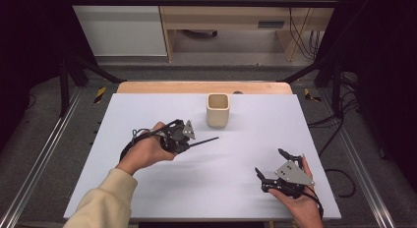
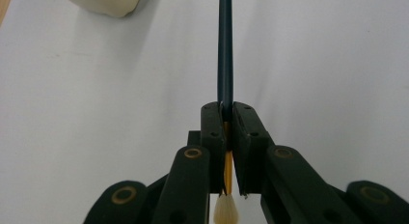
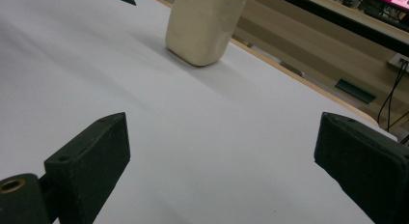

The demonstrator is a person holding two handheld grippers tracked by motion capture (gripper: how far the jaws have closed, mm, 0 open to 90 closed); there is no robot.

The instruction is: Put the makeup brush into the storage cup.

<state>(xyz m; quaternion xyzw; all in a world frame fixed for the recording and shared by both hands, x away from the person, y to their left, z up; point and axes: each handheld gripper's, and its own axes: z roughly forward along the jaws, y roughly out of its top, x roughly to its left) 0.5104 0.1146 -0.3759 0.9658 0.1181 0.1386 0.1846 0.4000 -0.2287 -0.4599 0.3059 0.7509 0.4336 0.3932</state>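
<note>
My left gripper (image 1: 188, 143) is shut on a paintbrush (image 1: 204, 140) and held above the white mat's left half. The brush has a dark blue handle (image 2: 225, 50) that runs forward out of the jaws, and its pale bristle tuft (image 2: 225, 210) hangs behind them. In the high view the handle's tip points right, just below a cream square cup (image 1: 218, 110) that stands upright at the mat's far middle. My right gripper (image 1: 268, 161) rests near the front right of the mat, open, with nothing between its pads (image 3: 99, 151). The cup (image 3: 205, 26) stands well ahead of it.
A white mat (image 1: 147, 110) covers a wooden table whose far edge (image 1: 162, 87) shows beyond it. Metal rails run along the floor on both sides, and cables lie on the floor at the right. A wooden desk stands behind the table.
</note>
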